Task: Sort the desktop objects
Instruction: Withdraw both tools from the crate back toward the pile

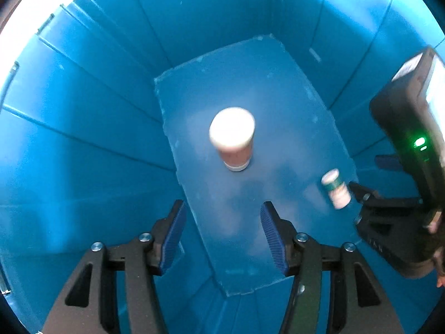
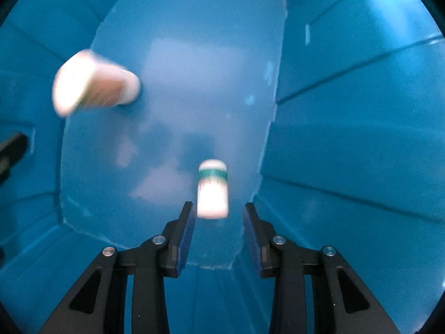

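- Blue bin (image 1: pixel 83 139): deep plastic container with ribbed walls; both grippers point down into it, so it looks to be the sorting destination.
- Brown bottle (image 1: pixel 232 139): white-capped, standing upright near the middle of the bin floor, well apart from either gripper (blurred in both views, label unreadable).
- Small white bottle (image 2: pixel 212 192): green band below its cap, near the right edge of the bin floor. Whether it rests on the floor or is falling cannot be told.
- Left gripper (image 1: pixel 222 236): jaws open and empty, hovering over the near end of the bin floor; judged to have let go of its item.
- Right gripper (image 2: pixel 218 233): jaws open, the small white bottle just ahead of the fingertips and clear of both pads, consistent with a release into the bin.
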A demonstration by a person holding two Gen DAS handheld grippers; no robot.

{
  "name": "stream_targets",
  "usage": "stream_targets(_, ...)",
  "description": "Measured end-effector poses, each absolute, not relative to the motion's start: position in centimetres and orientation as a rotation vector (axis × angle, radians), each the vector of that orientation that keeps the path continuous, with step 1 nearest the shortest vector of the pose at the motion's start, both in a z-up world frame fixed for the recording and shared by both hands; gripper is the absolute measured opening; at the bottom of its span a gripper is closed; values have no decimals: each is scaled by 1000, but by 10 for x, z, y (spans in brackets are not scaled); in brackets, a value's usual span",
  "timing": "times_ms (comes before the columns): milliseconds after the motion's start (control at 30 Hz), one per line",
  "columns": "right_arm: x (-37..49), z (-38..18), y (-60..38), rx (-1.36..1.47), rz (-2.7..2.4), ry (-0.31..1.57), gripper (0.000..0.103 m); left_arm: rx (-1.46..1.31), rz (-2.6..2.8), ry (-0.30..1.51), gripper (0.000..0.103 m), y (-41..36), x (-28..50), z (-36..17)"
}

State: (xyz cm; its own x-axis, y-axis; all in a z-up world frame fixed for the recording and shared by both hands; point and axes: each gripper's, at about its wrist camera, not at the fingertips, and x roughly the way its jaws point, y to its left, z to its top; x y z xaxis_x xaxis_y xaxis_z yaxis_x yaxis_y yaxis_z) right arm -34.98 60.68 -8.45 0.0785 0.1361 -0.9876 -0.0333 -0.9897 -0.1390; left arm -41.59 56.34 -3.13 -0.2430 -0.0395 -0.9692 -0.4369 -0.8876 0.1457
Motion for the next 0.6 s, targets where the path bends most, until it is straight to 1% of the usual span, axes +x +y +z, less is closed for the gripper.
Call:
stream_targets(33, -348, -74, 605, -2186, 2077, -106, 55, -1719, 2237, 565, 55, 563, -413, -23)
stream_targets(67, -347, -62, 603, -2158, 2101, -128, 71, -1686, 2262, 549, 55, 562, -410, -14)
stream_targets(100, -343, -50, 602, -2128, 2131, -150, 80, -1642, 2291, 532, 55, 560, -407, -3)
stream_targets(167, -336, -24, 599, -2062, 2188, -164, 86, -1562, 2347, 486, 55, 554, -400, 21)
stream_targets(233, -331, 2, 604, -1995, 2258, -139, 90, -1481, 2389, 426, 56, 546, -391, 42)
stream_targets(300, -327, 35, 603, -1901, 2334, -124, 99, -1398, 2439, 368, 67, 534, -381, 64)
stream_targets(367, -324, 59, 600, -1819, 2396, -126, 102, -1298, 2495, 310, 71, 520, -366, 87)
stream_targets(433, -311, 78, 594, -1742, 2457, -106, 102, -1206, 2551, 276, 72, 503, -352, 105)
stream_targets(500, -299, 84, 599, -1661, 2502, -96, 102, -1101, 2604, 257, 72, 490, -337, 122)
stream_targets(567, -285, 106, 590, -1561, 2551, -102, 102, -992, 2662, 218, 73, 472, -318, 140)
stream_targets(600, -278, 114, 585, -1501, 2575, -105, 103, -938, 2690, 196, 76, 463, -309, 147)
